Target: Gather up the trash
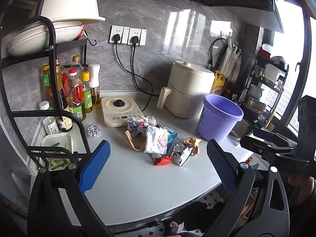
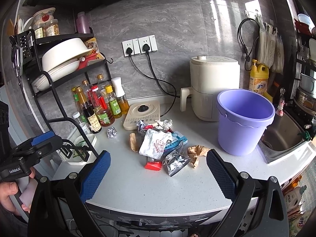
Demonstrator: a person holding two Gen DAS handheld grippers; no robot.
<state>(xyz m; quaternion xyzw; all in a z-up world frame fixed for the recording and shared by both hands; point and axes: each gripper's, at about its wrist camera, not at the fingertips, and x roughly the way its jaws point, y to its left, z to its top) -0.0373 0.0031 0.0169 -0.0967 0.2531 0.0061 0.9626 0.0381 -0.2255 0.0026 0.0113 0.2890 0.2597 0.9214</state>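
Note:
A heap of trash (image 1: 158, 140) (image 2: 160, 142) lies mid-counter: a white printed bag (image 2: 154, 144), a silver wrapper (image 2: 175, 163), a red packet (image 2: 153, 165), crumpled brown paper (image 2: 197, 152) and a blue-white box (image 2: 175, 140). A foil ball (image 1: 93, 130) (image 2: 112, 132) sits apart to the left. An empty purple bucket (image 1: 219, 116) (image 2: 244, 122) stands to the right. My left gripper (image 1: 158, 165) hangs open short of the heap, holding nothing. My right gripper (image 2: 158, 171) is open too, near the counter's front edge. Each gripper shows in the other's view, the left one (image 2: 39, 140) and the right one (image 1: 276, 144).
A black rack (image 2: 59, 102) with bottles (image 2: 98, 106), bowls and a white tray (image 1: 57, 144) fills the left. A cream induction plate (image 2: 142, 112) and an air fryer (image 2: 213, 86) stand behind the heap, cords running to wall sockets. A sink (image 2: 280, 138) lies right of the bucket.

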